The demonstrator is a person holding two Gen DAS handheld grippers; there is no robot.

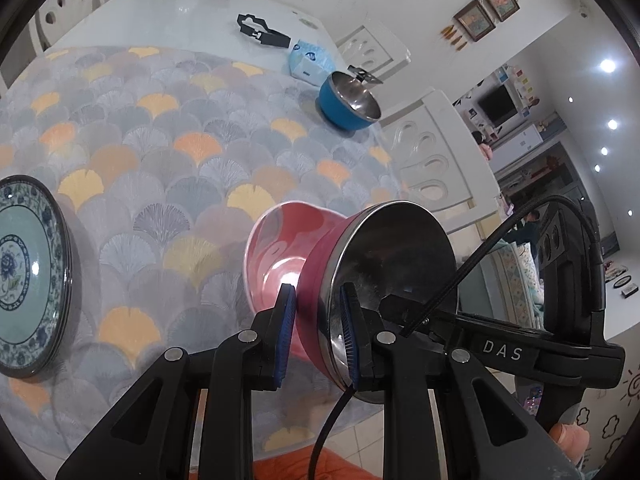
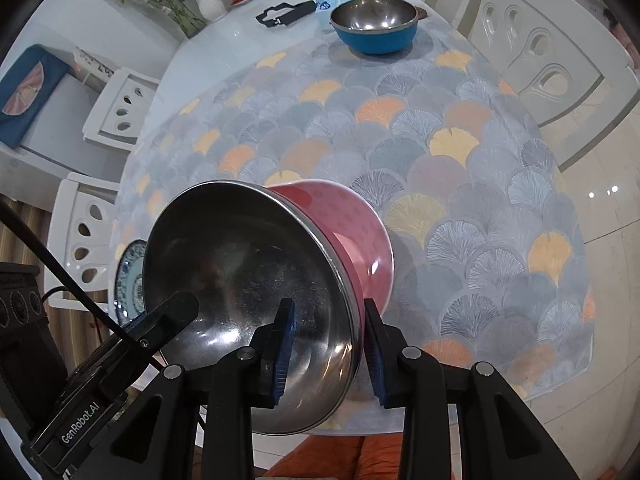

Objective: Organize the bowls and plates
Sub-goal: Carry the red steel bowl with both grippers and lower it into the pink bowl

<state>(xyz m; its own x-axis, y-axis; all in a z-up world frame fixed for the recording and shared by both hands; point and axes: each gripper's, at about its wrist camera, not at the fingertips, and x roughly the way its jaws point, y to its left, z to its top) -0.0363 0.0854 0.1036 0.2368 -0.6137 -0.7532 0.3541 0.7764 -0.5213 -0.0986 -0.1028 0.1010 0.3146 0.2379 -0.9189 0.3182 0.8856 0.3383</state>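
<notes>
Closest to my left lens, the left hand-held gripper point(image 1: 316, 332) pinches the rim of a pink bowl point(image 1: 320, 276) with a steel lining; 1 blue pad sits on the pink outside, the other on the metal inside. On my right lens, the right hand-held gripper point(image 2: 330, 350) clamps the same pink bowl point(image 2: 340, 232) at its rim the same way, so both grasp this 1 bowl, tilted on its side above the worktop point(image 1: 180, 128). It seems to sit against a second pink bowl point(image 1: 276, 248) lying behind it, but I cannot tell whether they touch or whether that is only a reflection.

I count 2 bowls for sure: the pink one and 1 blue bowl point(image 2: 376, 26), steel inside, standing upright toward the upper centre of the right frame. I count 1 patterned plate point(image 1: 28, 276) at the left edge of the left frame, cut off by the border; in the right view most of it is hidden behind the held bowl.

Near the blue bowl lie 1 black tool point(image 2: 286, 14) and 1 blue-and-white packet point(image 1: 312, 60), its print too small to read. Legible writing: "DAS" on the gripper body in the left view, "GenRobot.AI" in the right view.
</notes>
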